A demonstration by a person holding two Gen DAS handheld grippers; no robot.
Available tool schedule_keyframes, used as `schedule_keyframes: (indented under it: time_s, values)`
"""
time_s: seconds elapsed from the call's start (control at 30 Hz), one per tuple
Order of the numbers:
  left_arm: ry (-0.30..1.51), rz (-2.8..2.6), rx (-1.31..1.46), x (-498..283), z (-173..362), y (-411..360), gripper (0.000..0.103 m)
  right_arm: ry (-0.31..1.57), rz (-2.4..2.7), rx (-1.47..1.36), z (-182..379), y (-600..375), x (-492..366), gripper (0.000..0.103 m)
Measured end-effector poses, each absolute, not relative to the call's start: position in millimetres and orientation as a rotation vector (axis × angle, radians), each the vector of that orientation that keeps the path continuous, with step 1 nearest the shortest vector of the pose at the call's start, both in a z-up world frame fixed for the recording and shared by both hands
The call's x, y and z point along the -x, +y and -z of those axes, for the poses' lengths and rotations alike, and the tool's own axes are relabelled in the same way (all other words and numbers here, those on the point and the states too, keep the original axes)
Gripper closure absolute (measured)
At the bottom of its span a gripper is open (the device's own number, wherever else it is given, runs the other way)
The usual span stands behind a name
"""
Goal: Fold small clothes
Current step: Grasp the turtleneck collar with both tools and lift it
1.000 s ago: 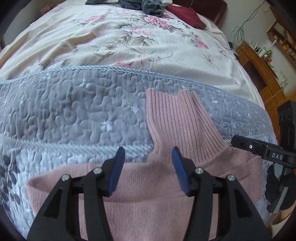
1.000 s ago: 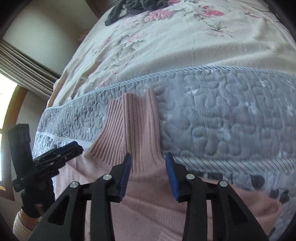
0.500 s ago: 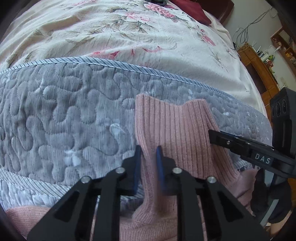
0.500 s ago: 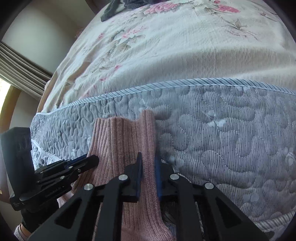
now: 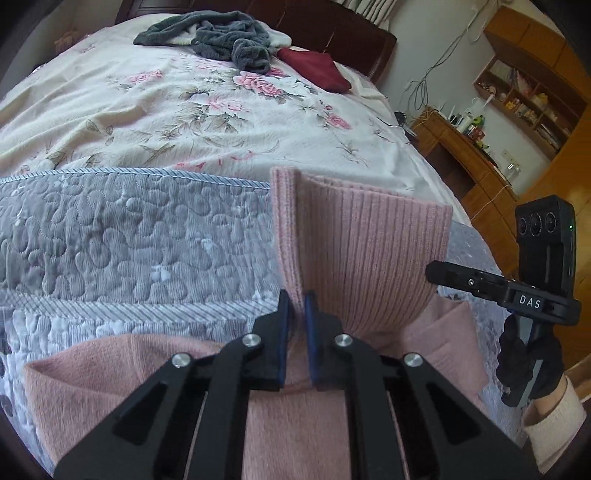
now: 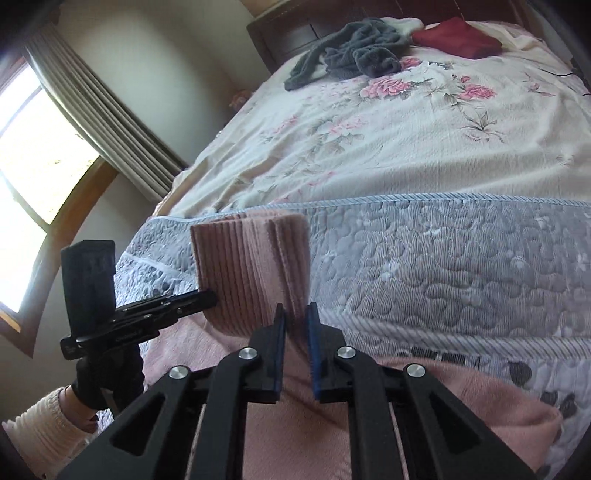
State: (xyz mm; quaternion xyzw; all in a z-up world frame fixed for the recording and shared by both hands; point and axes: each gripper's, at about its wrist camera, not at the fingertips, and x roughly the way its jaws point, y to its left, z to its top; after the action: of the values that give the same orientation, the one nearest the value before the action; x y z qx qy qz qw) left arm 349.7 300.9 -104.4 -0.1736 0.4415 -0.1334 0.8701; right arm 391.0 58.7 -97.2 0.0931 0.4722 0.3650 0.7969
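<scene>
Both my grippers are now clamped on the collar [image 5: 364, 251] of the pink sweater [image 5: 295, 424]. A second ago both sets of jaws were wide open, hovering over the neck; half a second ago they had closed on the ribbing with the collar still flat. Now the collar stands up off the quilt [image 5: 129, 236], pulled tall and taut between the two grips.

Left gripper [image 5: 294, 306]: pads pinched on the collar's left edge fold. Right gripper [image 6: 294, 317]: pads pinched on the collar's right edge. In the left view the right one shows at the collar's far side; in the right view the left one shows likewise.

Meaning, as I judge it: grasp is done, lift has started. Next is likely carrying the collar end over the body for a fold, or a shake-out to flatten. Early stage; no fold visible yet.

Sweater location: body lies on the quilt at the foot of the bed, hanging toward me, shoulders spread either side of my jaws.

Count:
- pink sweater: 1
- grippers: 2, both gripping
- grey garment pile [image 5: 221, 35] at the headboard: 1 heap, number of pieces can't tell
- dark red cloth [image 5: 316, 68]: 1
- floral bedspread [image 5: 166, 110]: 1
- quilt: 1
</scene>
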Motion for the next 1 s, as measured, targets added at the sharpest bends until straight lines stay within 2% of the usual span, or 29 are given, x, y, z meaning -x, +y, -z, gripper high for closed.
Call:
schedule_keyframes:
  time_s: [0.3,0.4,0.43,0.53,0.63,0.67,0.73,0.83,0.87,0.9,0.93,0.97,1.0]
  values:
    - [1.001,0.328,0.395,-276,125,309,0.093,1.099,-0.775,-0.07,118,42,-320,0.09]
    - [1.051,0.349,0.441,-253,135,316,0.09,1.155,-0.761,-0.031,130,36,-298,0.088]
    - [1.061,0.35,0.461,-246,137,319,0.086,1.168,-0.756,-0.043,132,32,-294,0.087]
    - [1.077,0.362,0.594,-227,143,330,0.07,1.185,-0.768,-0.163,128,17,-282,0.082]
    - [1.09,0.384,0.691,-220,147,328,0.067,1.194,-0.784,-0.316,124,9,-276,0.063]
    - [1.098,0.389,0.707,-221,148,324,0.062,1.206,-0.781,-0.347,124,11,-276,0.061]
    - [1.124,0.397,0.745,-225,154,315,0.06,1.249,-0.756,-0.381,131,18,-281,0.06]
    - [1.153,0.395,0.806,-233,165,303,0.062,1.326,-0.708,-0.405,151,30,-288,0.059]
    - [1.157,0.399,0.827,-237,169,300,0.068,1.349,-0.699,-0.422,159,32,-289,0.059]
    - [1.164,0.397,0.839,-239,172,297,0.076,1.366,-0.702,-0.444,166,34,-291,0.068]
    - [1.176,0.386,0.838,-241,175,294,0.093,1.377,-0.714,-0.466,170,35,-292,0.075]
    - [1.184,0.373,0.834,-243,176,294,0.095,1.383,-0.72,-0.481,172,36,-292,0.084]
    - [1.182,0.369,0.837,-244,176,295,0.095,1.376,-0.721,-0.479,169,34,-292,0.089]
